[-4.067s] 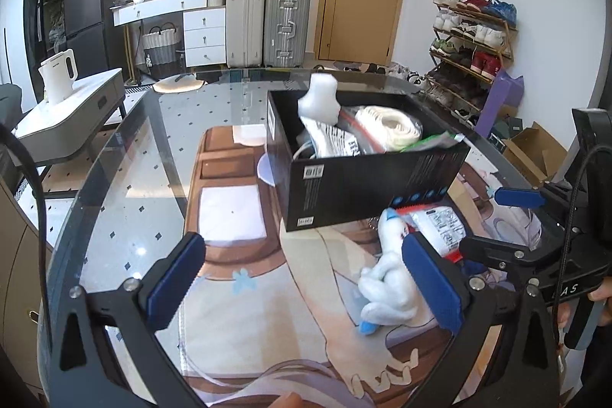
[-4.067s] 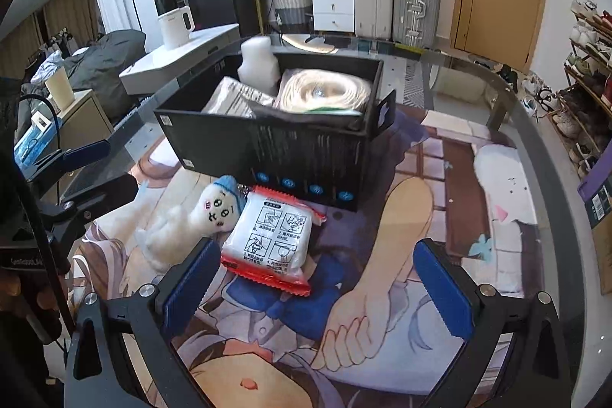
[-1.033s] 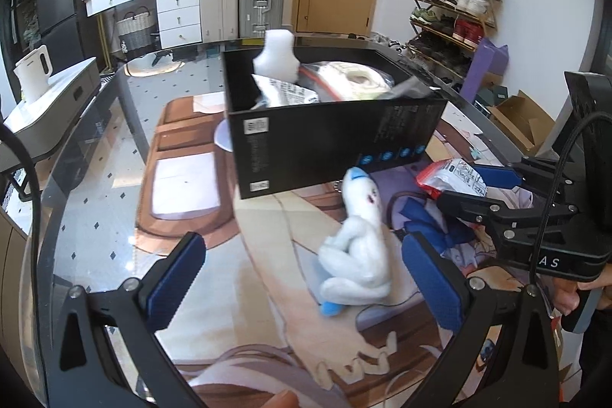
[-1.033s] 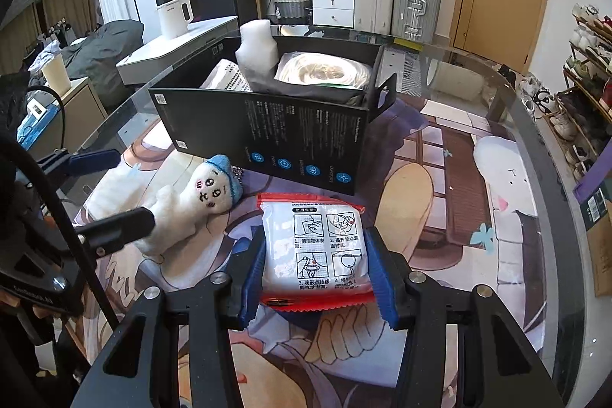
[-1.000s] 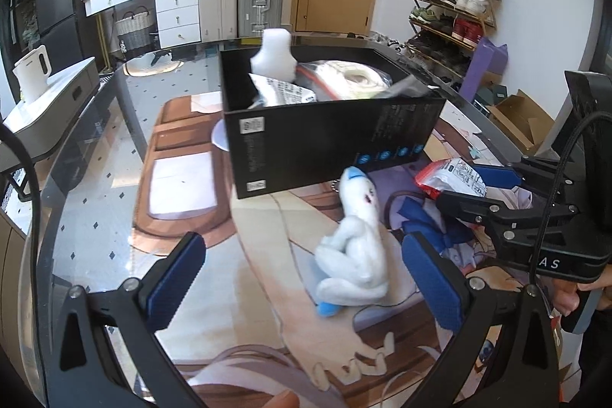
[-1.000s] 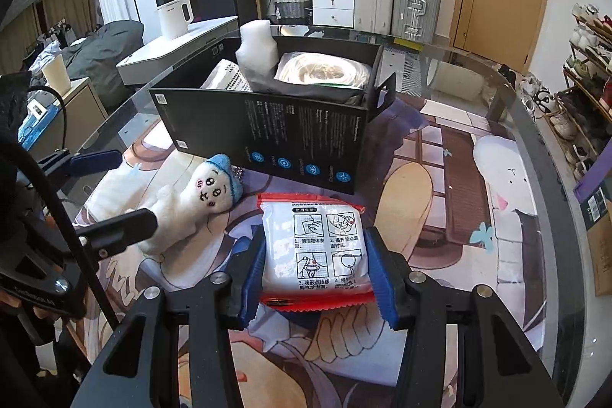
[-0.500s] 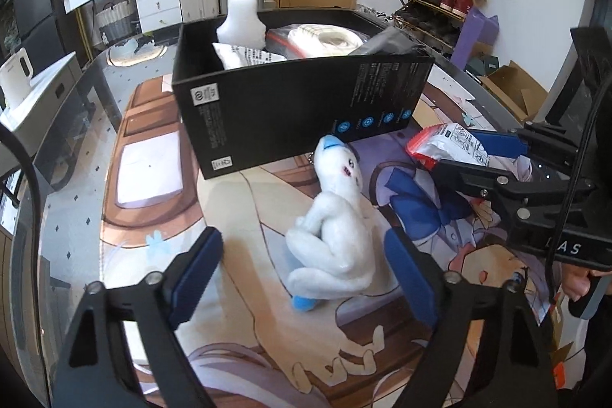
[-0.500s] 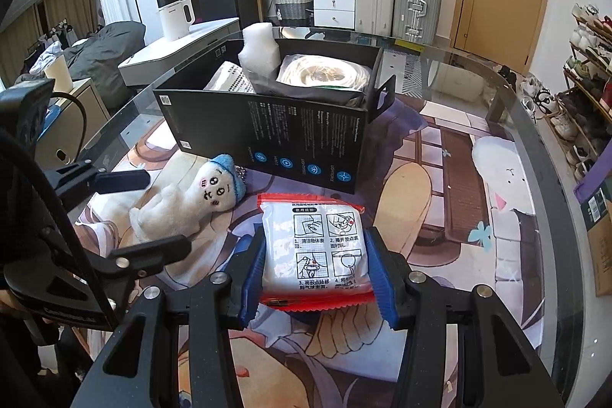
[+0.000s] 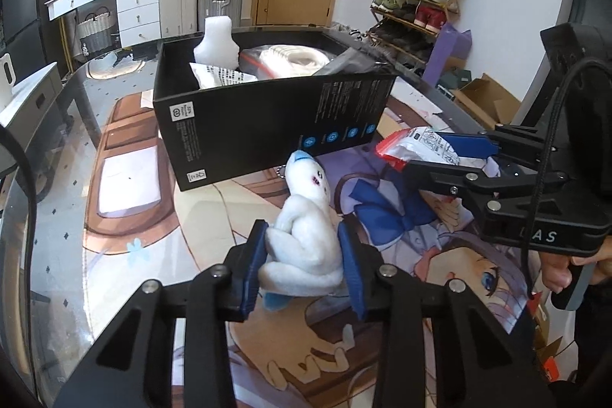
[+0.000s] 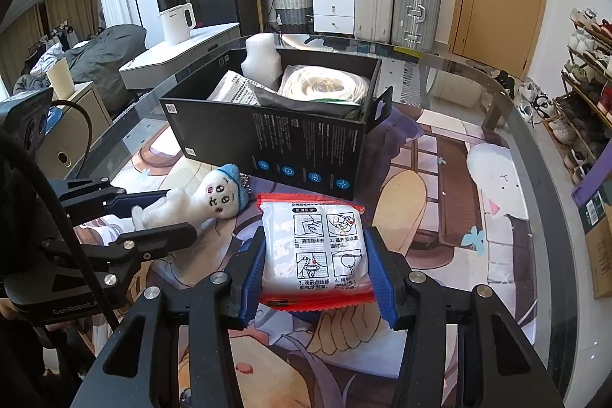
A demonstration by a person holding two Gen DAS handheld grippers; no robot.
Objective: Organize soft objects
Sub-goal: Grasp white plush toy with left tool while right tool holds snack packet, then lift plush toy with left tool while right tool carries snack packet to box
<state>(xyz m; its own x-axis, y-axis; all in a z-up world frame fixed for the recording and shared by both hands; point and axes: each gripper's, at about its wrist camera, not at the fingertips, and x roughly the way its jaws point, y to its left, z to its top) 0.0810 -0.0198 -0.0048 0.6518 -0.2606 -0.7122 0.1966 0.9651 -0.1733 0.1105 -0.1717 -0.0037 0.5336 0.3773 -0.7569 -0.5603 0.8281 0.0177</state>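
A white plush doll with a blue cap (image 9: 306,236) lies on the printed mat in front of an open black box (image 9: 267,117). My left gripper (image 9: 302,260) is shut on the doll's body; it also shows in the right wrist view (image 10: 153,213) around the doll (image 10: 206,201). My right gripper (image 10: 315,264) is shut on a white soft packet with red edges (image 10: 315,247), held just above the mat; the packet shows in the left wrist view (image 9: 417,146). The box (image 10: 290,140) holds a white foam piece (image 10: 262,60), a coiled white bundle (image 10: 325,85) and a printed bag (image 10: 237,90).
The round glass table (image 10: 508,90) carries a printed anime mat (image 10: 440,186). A shoe rack (image 9: 417,6) stands at the right wall, suitcases (image 10: 397,2) and a drawer unit at the back. A side cabinet with a white kettle (image 10: 178,23) stands left.
My left gripper moved forward to the doll and closed on its body. My right gripper closed on the packet earlier and has kept hold of it.
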